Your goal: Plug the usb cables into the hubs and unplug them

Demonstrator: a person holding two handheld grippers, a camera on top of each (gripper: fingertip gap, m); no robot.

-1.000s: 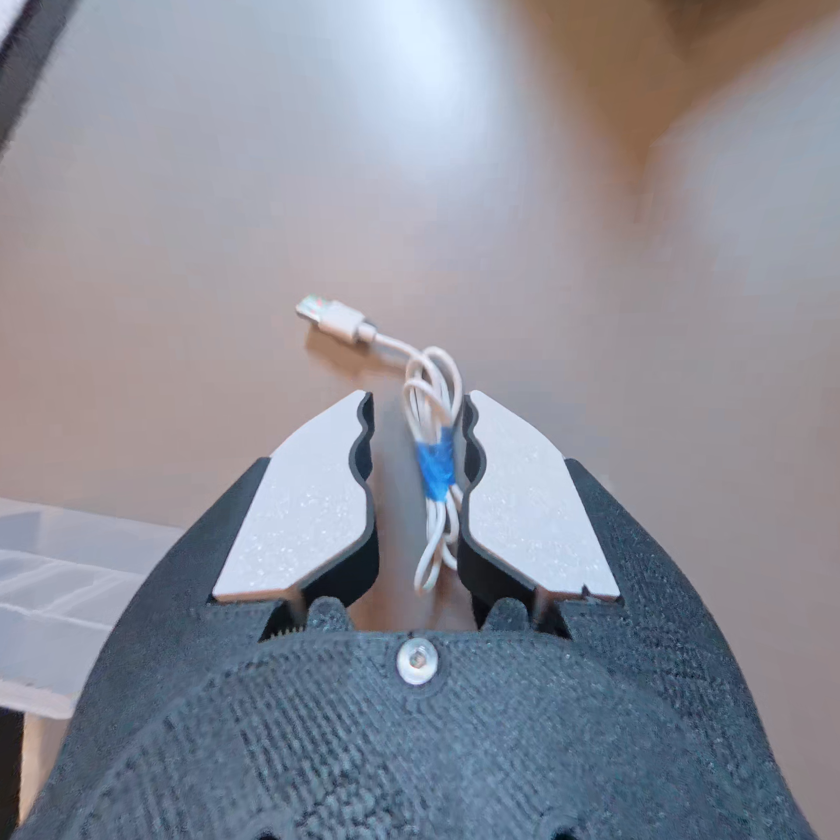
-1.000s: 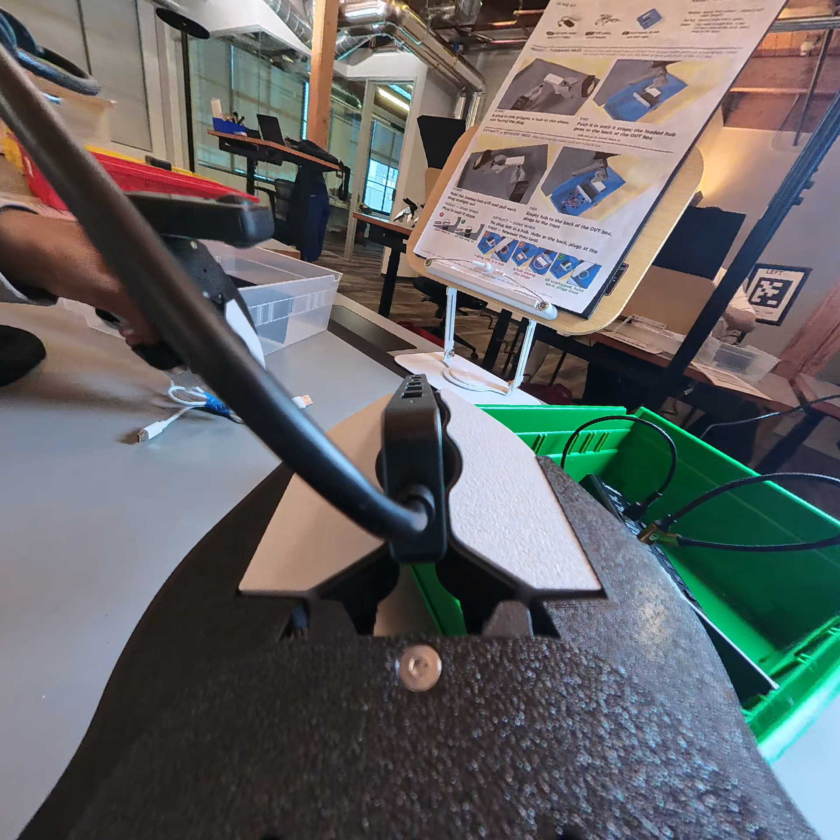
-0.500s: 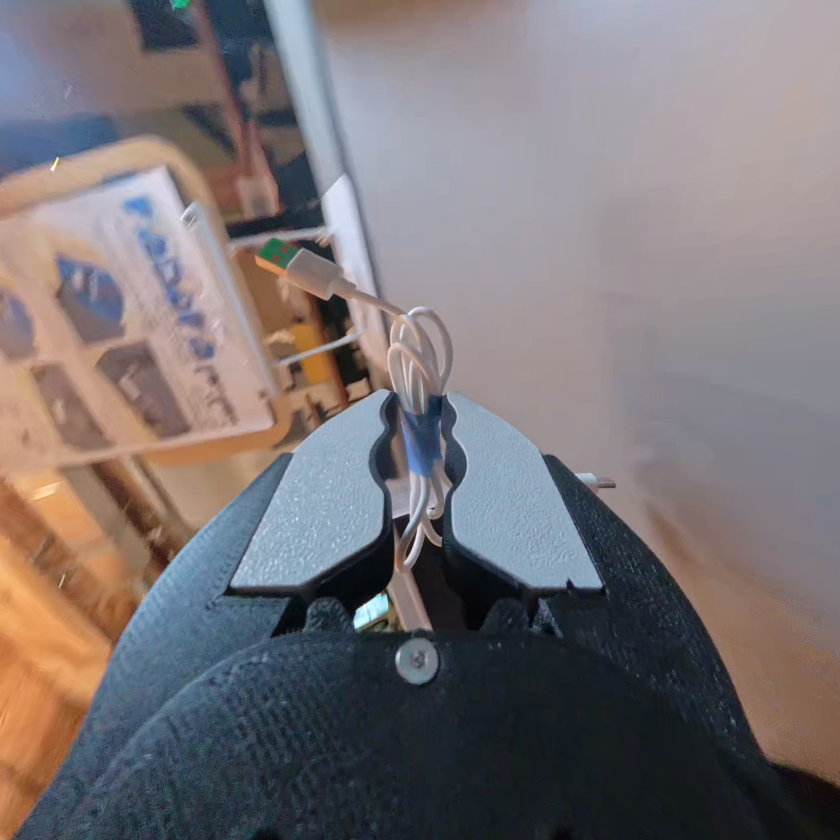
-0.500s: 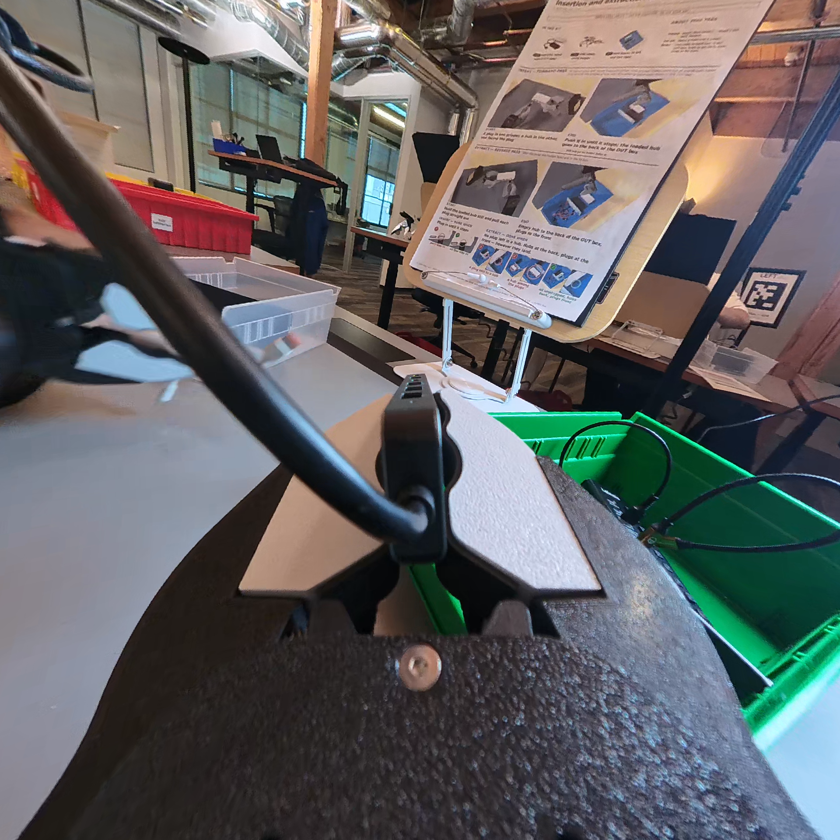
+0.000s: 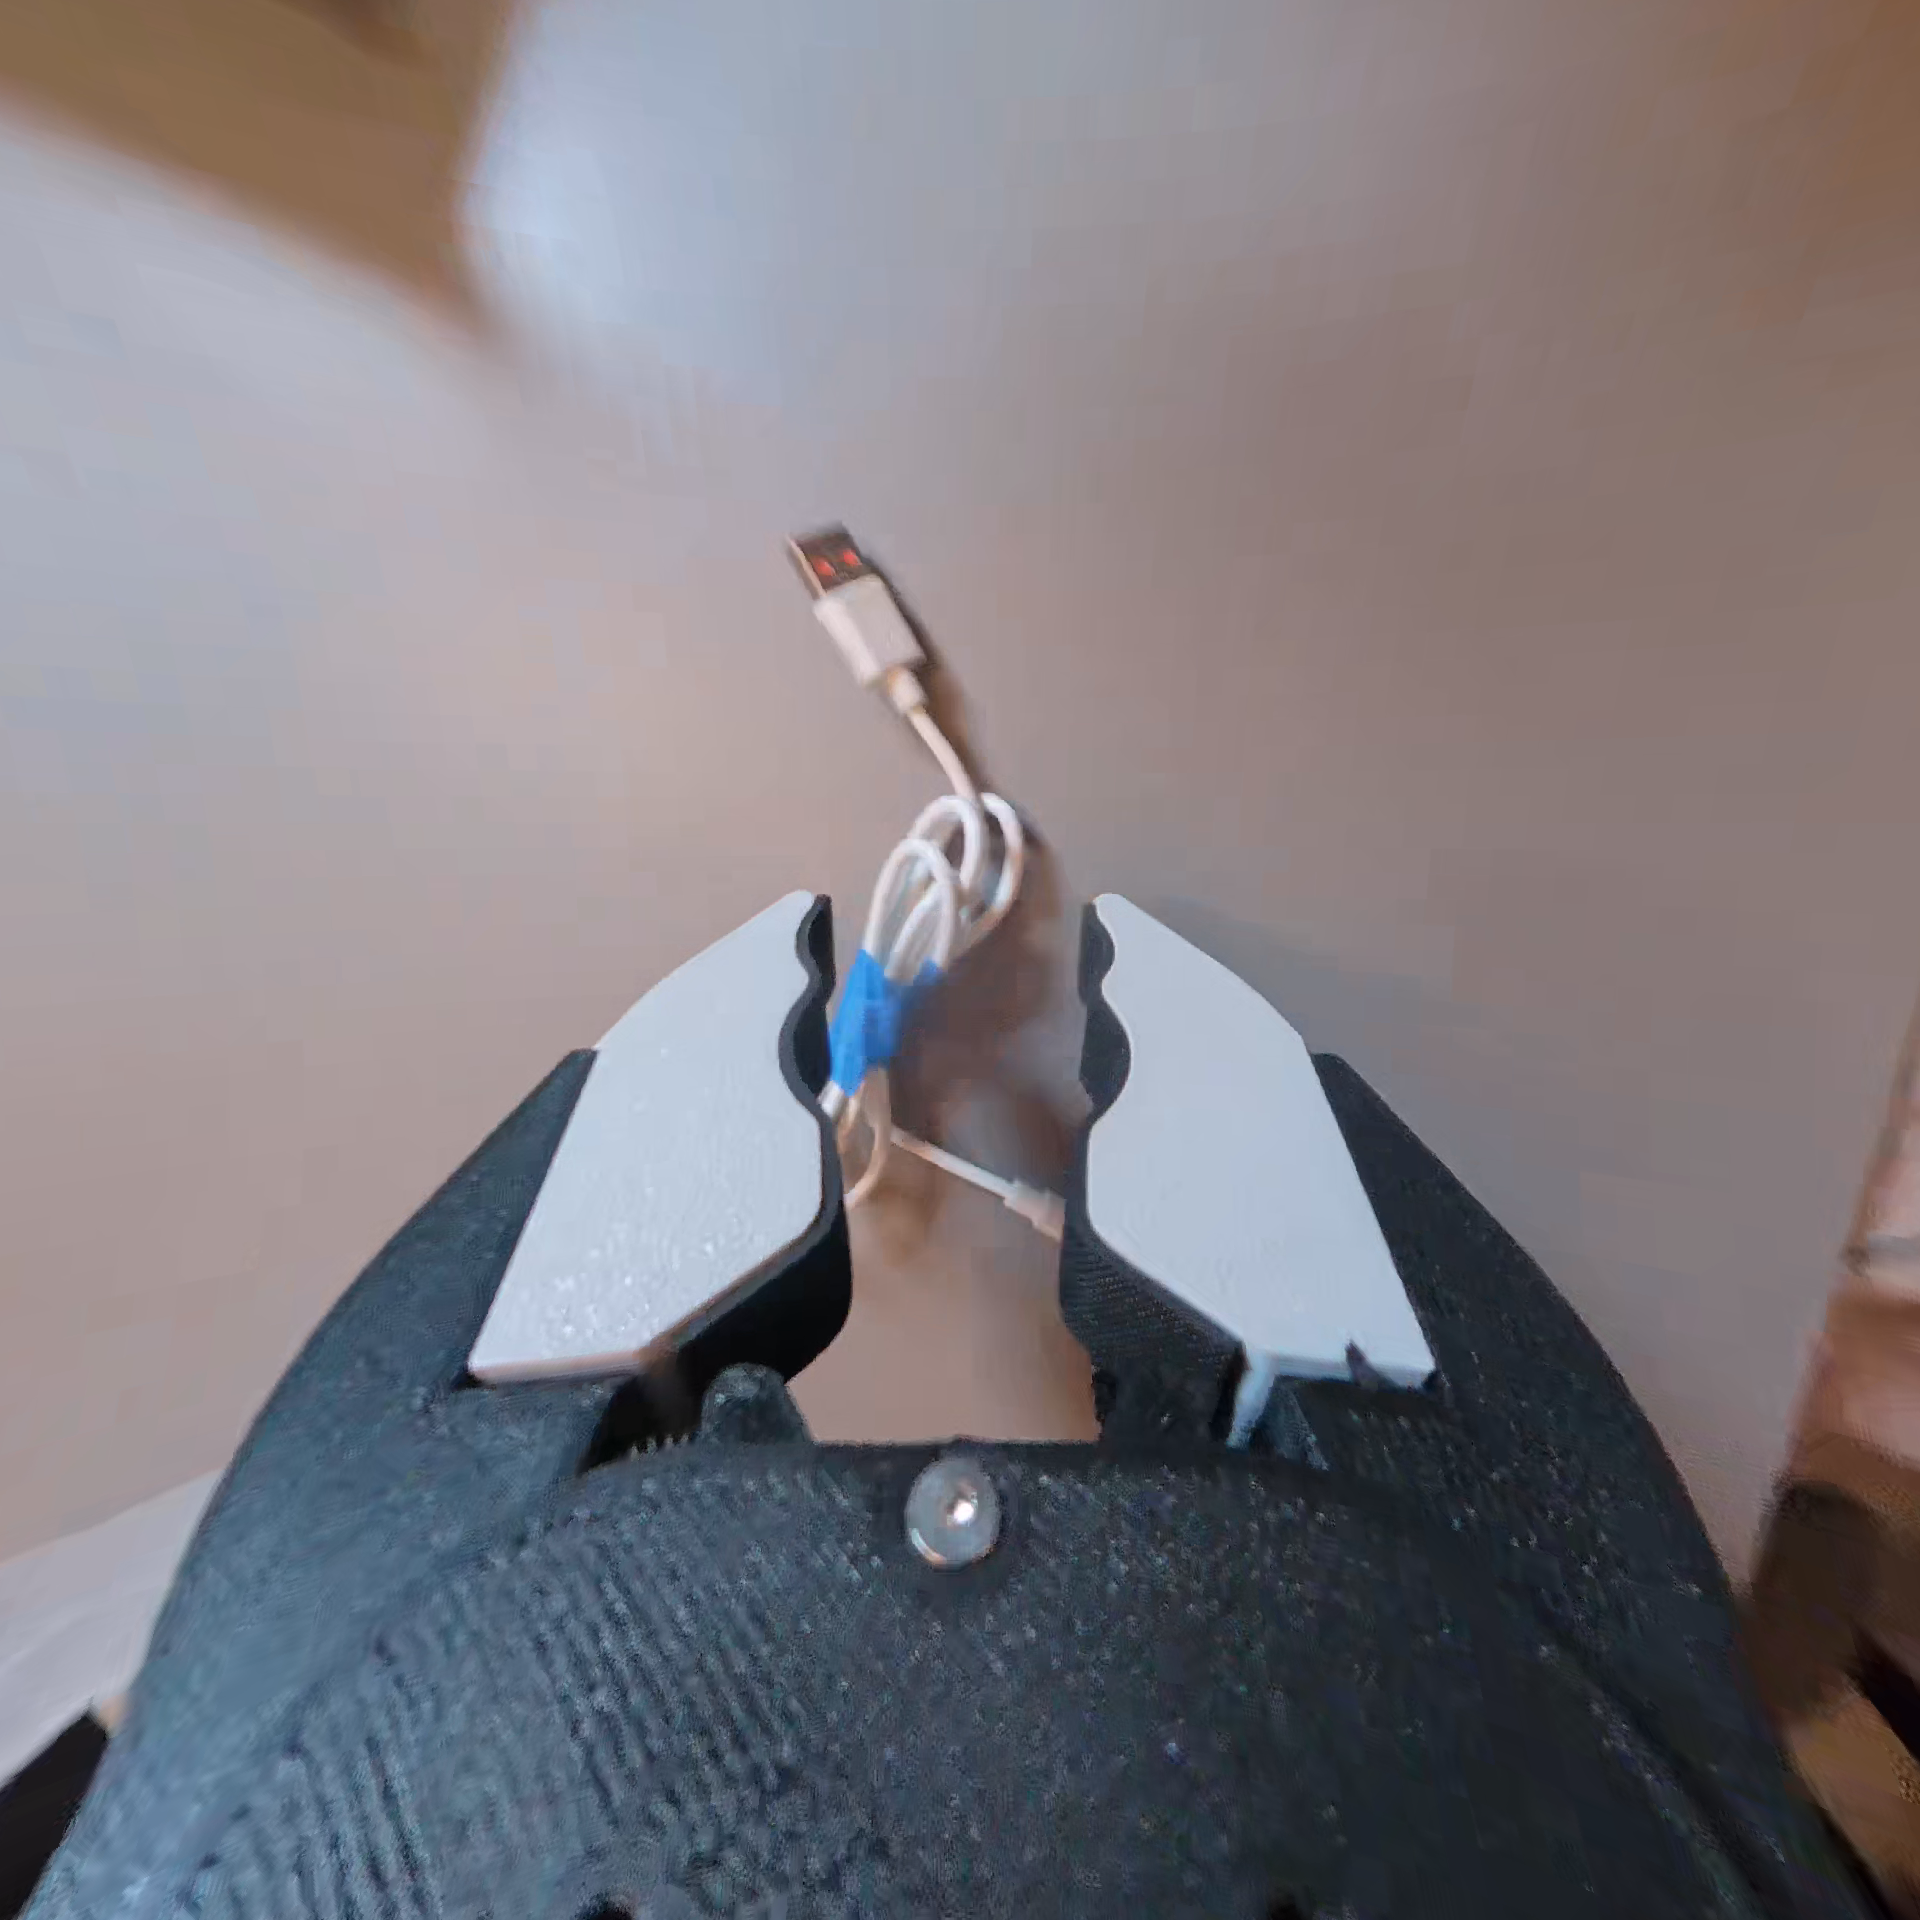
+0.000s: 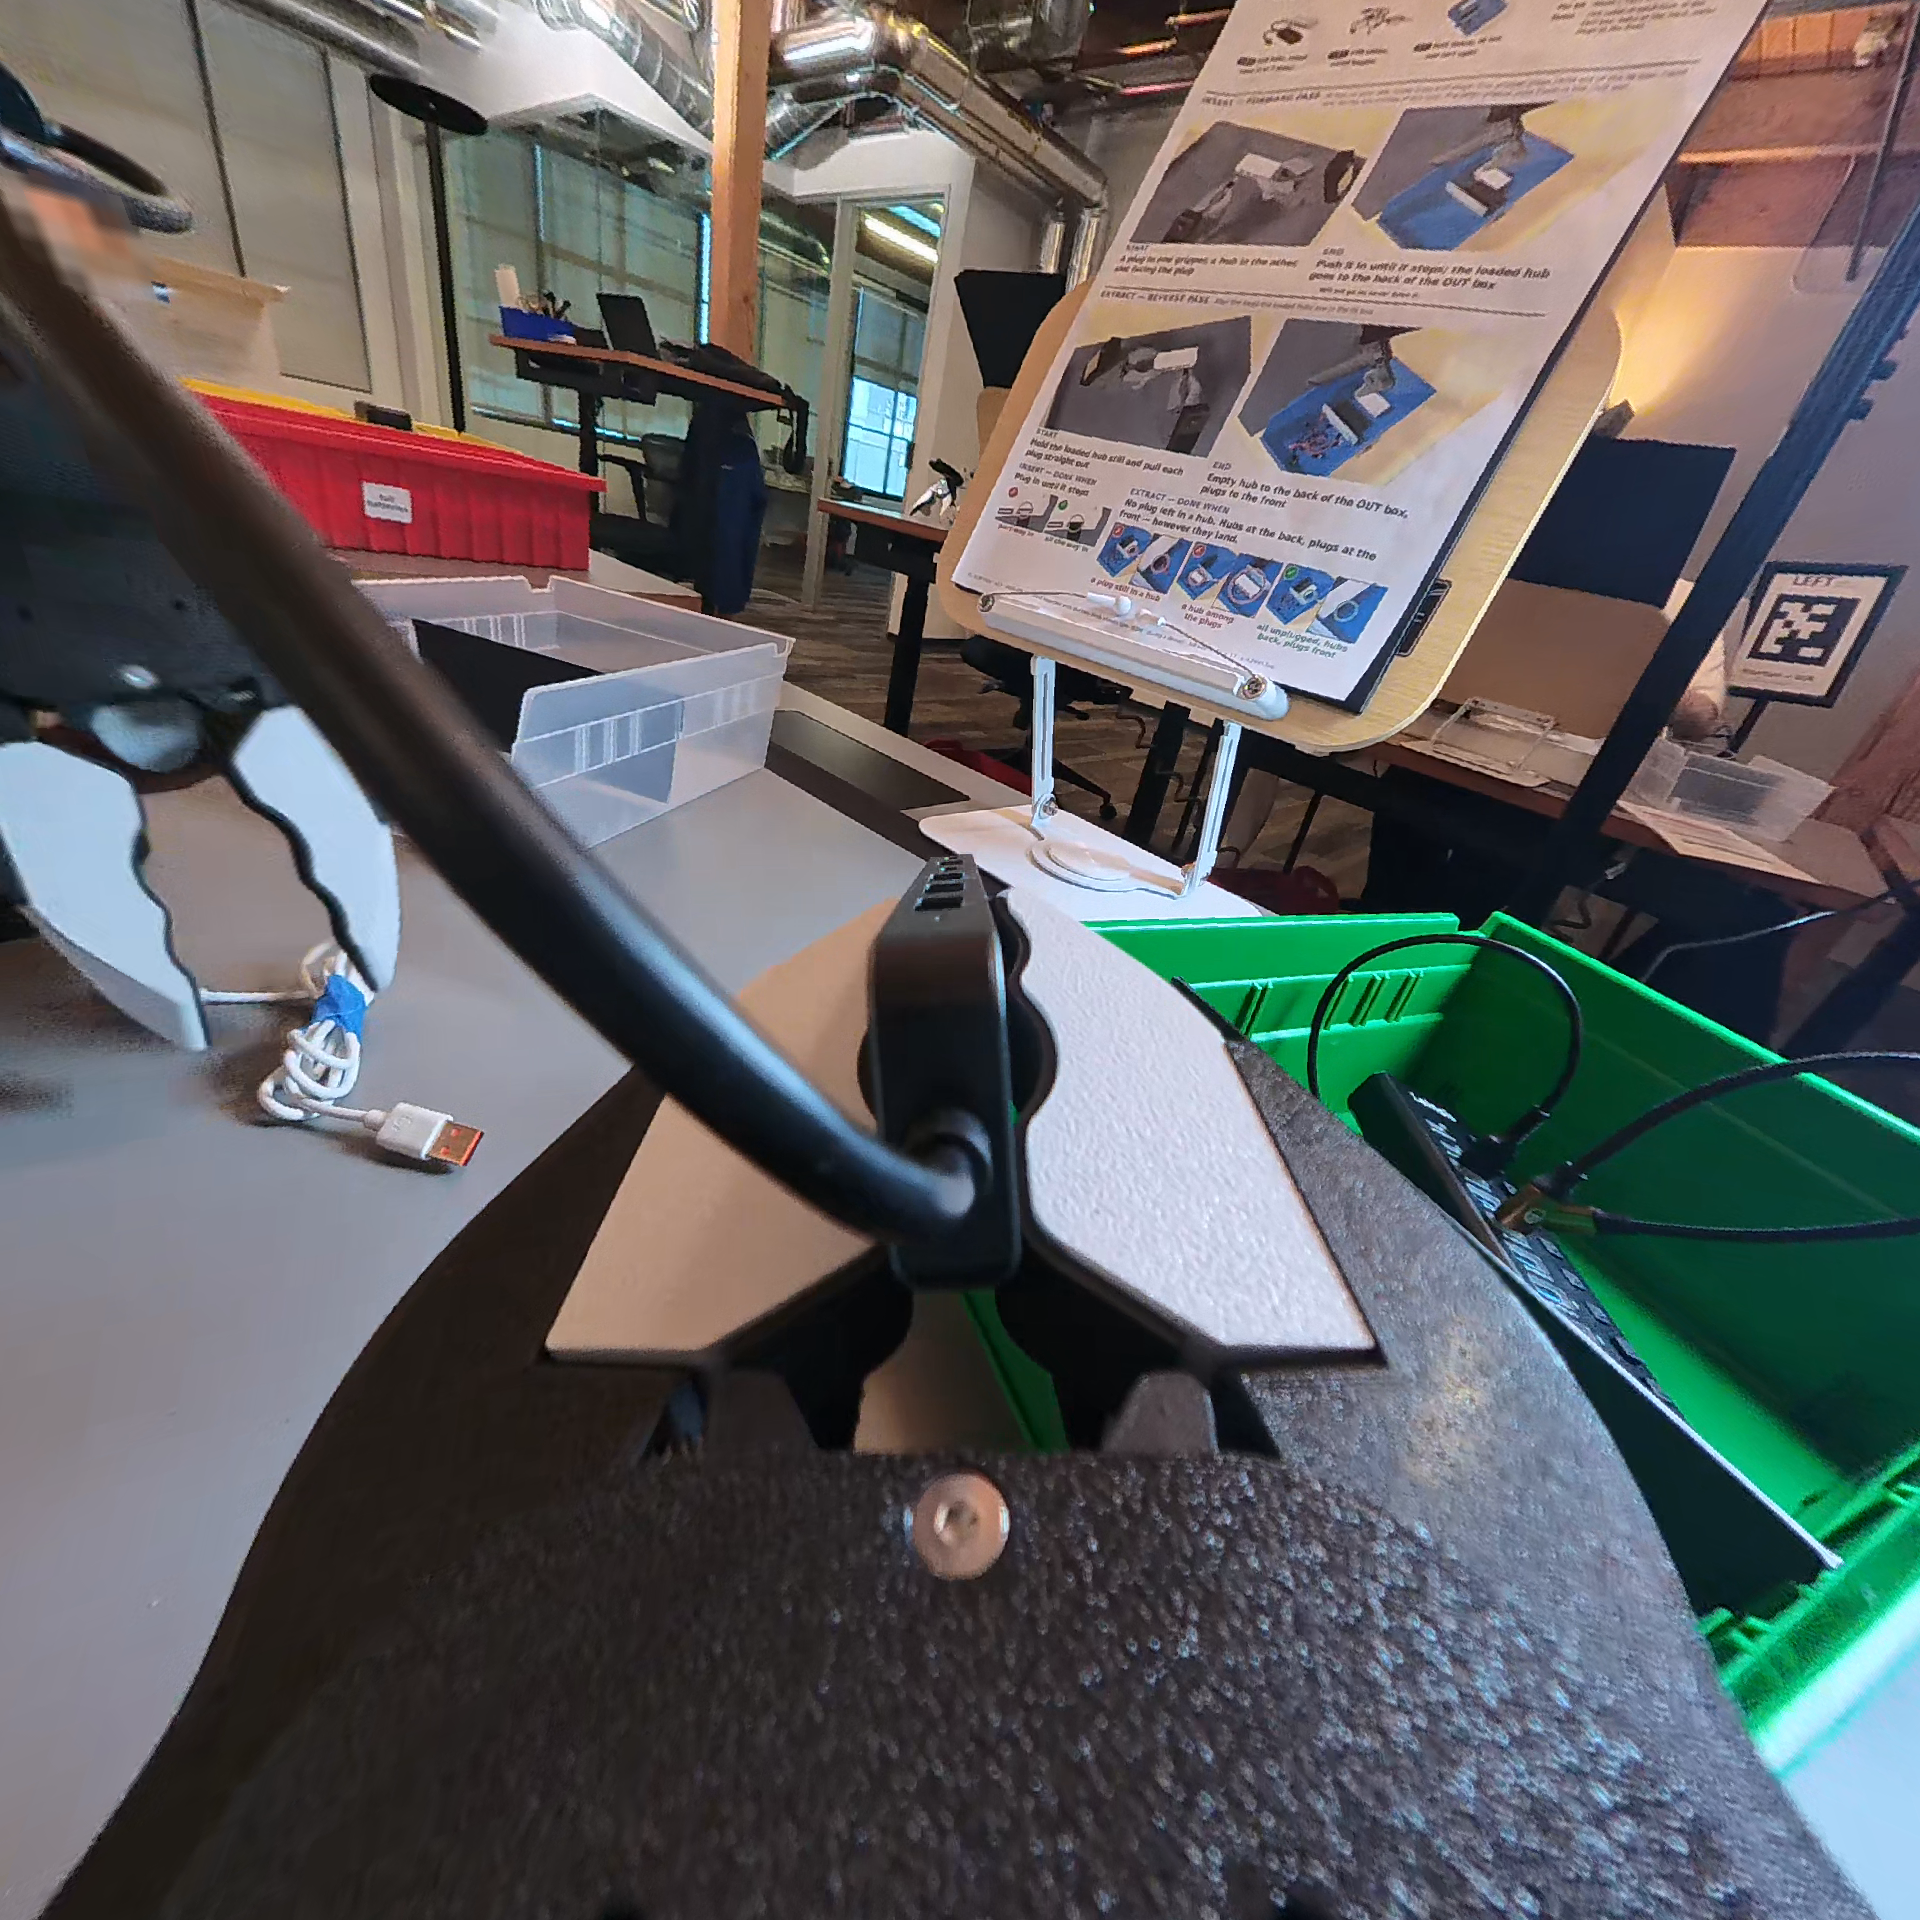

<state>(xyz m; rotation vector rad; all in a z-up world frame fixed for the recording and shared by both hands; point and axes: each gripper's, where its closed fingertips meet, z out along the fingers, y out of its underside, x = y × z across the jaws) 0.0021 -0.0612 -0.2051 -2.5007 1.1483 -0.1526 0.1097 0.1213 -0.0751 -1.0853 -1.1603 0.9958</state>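
Note:
A coiled white USB cable (image 5: 935, 894) bound with blue tape lies on the grey table, its plug (image 5: 854, 608) pointing away. My left gripper (image 5: 956, 935) is open around the bundle, which rests against the left finger. In the right wrist view the same cable (image 6: 322, 1060) lies on the table below the left gripper (image 6: 208, 935). My right gripper (image 6: 982, 935) is shut on a black USB hub (image 6: 940, 1039), held on edge, with its thick black cord (image 6: 468, 821) running up to the left.
A green bin (image 6: 1714, 1226) with black hubs and cables sits at the right. A clear plastic bin (image 6: 644, 686) and a red bin (image 6: 416, 488) stand at the back. An instruction sheet on a stand (image 6: 1299, 416) stands behind the table.
My left gripper, shut on the taped cable and raised half a second ago, has come back down to the table and opened, releasing the cable. The right gripper has held still with the hub.

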